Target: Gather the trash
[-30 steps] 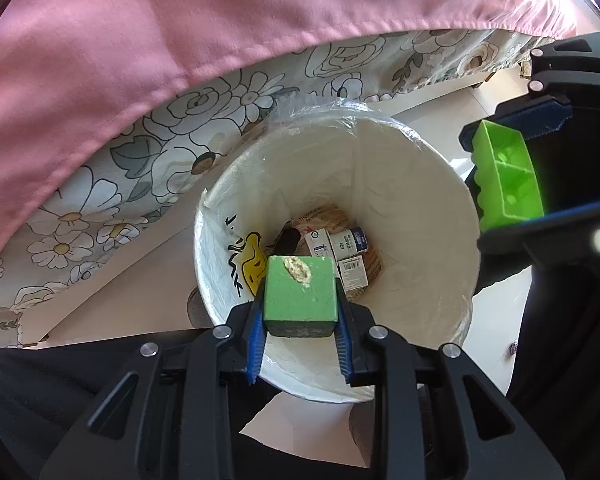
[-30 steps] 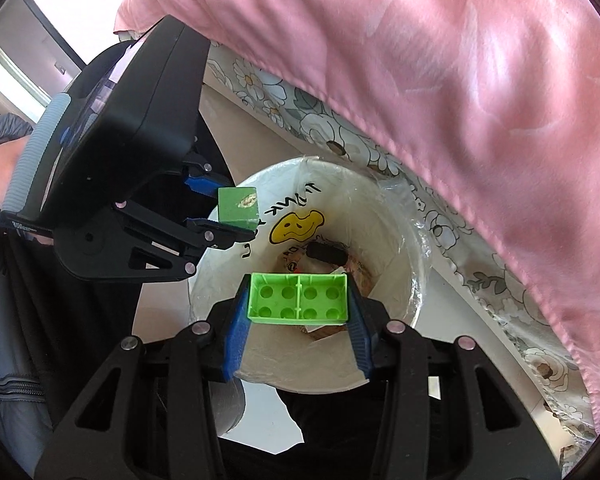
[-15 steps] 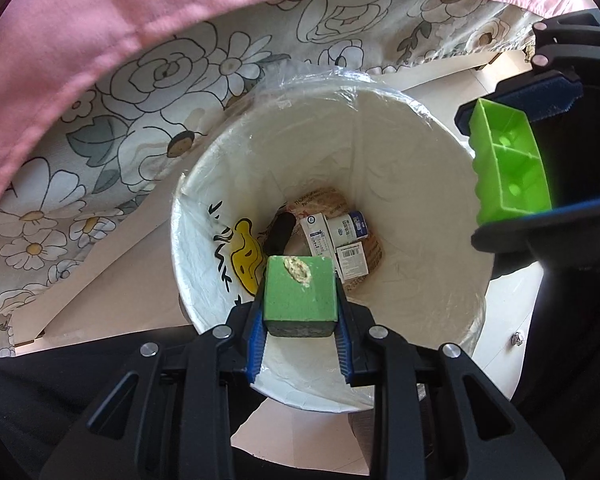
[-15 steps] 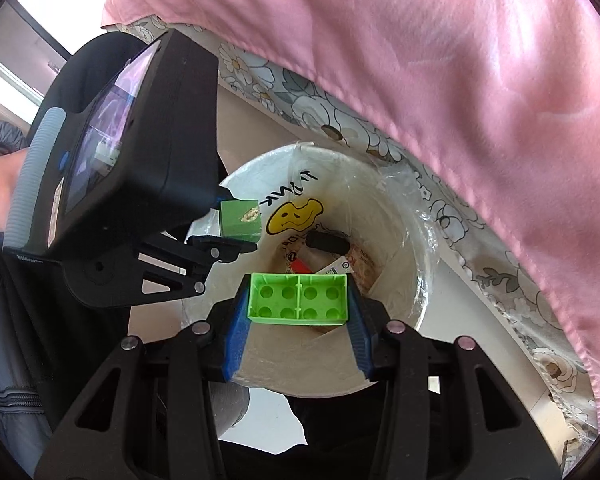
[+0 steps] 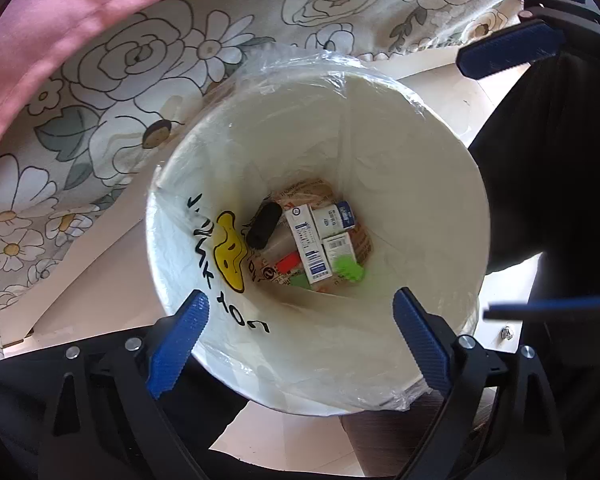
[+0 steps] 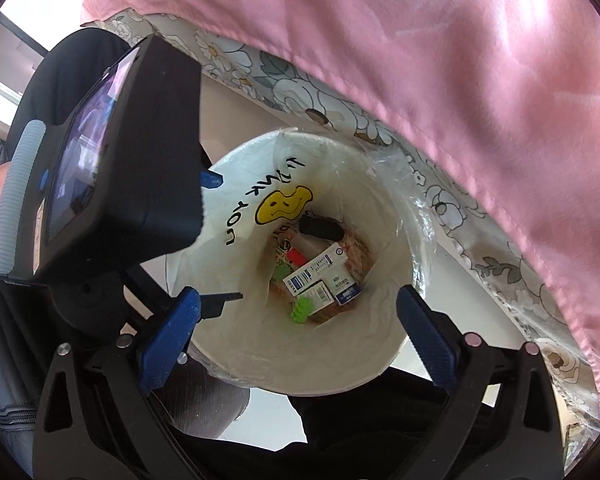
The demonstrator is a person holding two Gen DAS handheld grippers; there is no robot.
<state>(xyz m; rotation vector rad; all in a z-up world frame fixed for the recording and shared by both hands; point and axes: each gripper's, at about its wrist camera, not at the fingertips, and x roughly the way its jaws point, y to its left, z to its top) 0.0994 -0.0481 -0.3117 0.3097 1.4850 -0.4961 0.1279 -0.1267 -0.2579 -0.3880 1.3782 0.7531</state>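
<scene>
A white trash bin lined with clear plastic and printed with a yellow smiley stands below both grippers; it also shows in the right wrist view. My left gripper is open and empty above the bin's near rim. My right gripper is open and empty above the bin too. At the bin's bottom lie a bright green studded brick, a darker green block, small white and blue boxes, a black cylinder and a red piece.
A floral sheet under a pink blanket hangs right behind the bin. The other gripper's black body sits at the left of the right wrist view. Pale floor surrounds the bin.
Both grippers have opened. The green block left my left gripper and the green studded brick left my right gripper; both now lie at the bottom of the bin.
</scene>
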